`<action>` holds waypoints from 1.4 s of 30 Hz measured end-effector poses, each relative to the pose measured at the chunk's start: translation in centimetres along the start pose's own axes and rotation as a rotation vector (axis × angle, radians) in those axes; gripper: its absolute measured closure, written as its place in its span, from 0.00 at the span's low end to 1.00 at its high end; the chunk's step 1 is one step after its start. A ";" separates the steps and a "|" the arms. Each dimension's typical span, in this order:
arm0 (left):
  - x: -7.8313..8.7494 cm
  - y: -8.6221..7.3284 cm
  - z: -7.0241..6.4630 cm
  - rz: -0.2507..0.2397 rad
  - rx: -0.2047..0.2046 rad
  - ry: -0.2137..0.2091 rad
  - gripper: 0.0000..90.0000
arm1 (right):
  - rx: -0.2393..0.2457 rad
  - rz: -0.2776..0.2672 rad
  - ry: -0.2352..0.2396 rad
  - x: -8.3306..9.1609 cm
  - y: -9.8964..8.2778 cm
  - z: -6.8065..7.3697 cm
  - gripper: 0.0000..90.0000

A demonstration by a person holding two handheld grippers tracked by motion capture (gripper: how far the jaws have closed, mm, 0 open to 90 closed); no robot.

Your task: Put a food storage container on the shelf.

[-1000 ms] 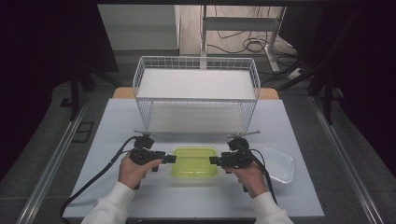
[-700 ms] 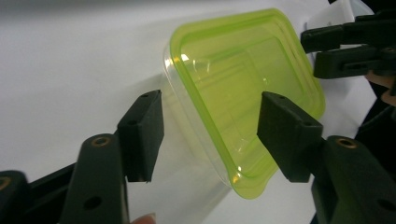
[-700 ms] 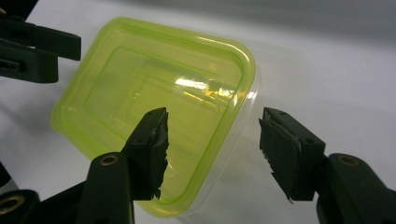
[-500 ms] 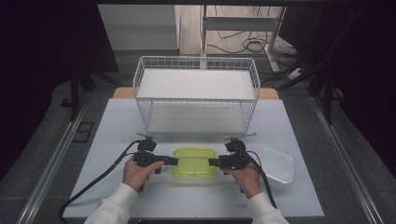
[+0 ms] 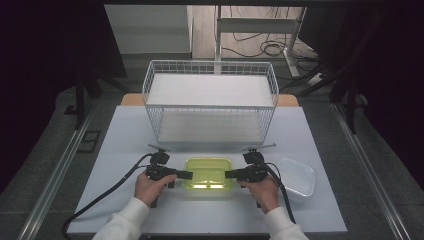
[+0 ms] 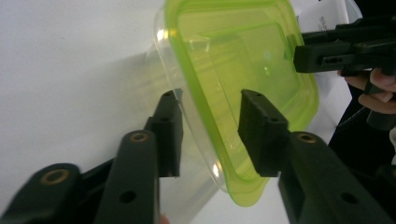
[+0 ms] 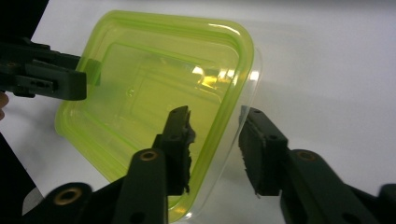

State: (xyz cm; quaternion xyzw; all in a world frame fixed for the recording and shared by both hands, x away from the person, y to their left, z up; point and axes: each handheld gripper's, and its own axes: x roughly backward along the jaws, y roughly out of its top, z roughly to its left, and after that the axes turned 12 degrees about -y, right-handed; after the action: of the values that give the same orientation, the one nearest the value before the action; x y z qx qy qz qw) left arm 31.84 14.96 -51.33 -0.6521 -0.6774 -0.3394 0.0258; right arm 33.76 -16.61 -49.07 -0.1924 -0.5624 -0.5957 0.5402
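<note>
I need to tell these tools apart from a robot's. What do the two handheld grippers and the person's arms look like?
Both the left gripper and right gripper are black, with two blocky jaws showing brass-coloured pivot rivets. A black cable trails from each. The person wears white sleeves.

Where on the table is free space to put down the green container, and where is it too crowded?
Free: the white table left of the wire basket, and the front strip between the forearms. Crowded: the middle front, where both grippers flank the green container, and the right front, where the clear lid lies.
</note>
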 end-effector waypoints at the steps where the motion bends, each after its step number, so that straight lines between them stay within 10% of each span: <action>1: 0.2 -0.1 0.0 -0.014 0.002 -0.002 0.79 | -0.010 -0.001 0.018 0.1 0.0 -0.1 0.75; 11: 1.1 -0.3 -1.2 -0.054 -0.037 0.011 0.88 | -0.022 -0.032 0.058 1.0 -0.2 -0.1 0.84; 42: 4.4 0.3 -6.8 -0.173 -0.248 0.044 0.88 | 0.207 -0.272 -0.002 7.1 0.5 2.9 0.84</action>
State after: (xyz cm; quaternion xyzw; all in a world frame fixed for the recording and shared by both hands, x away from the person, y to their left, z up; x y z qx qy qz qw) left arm 28.70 15.37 -43.86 -0.5817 -0.6834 -0.4356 -0.0692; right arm 30.70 -16.97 -42.05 -0.0584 -0.6423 -0.6019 0.4709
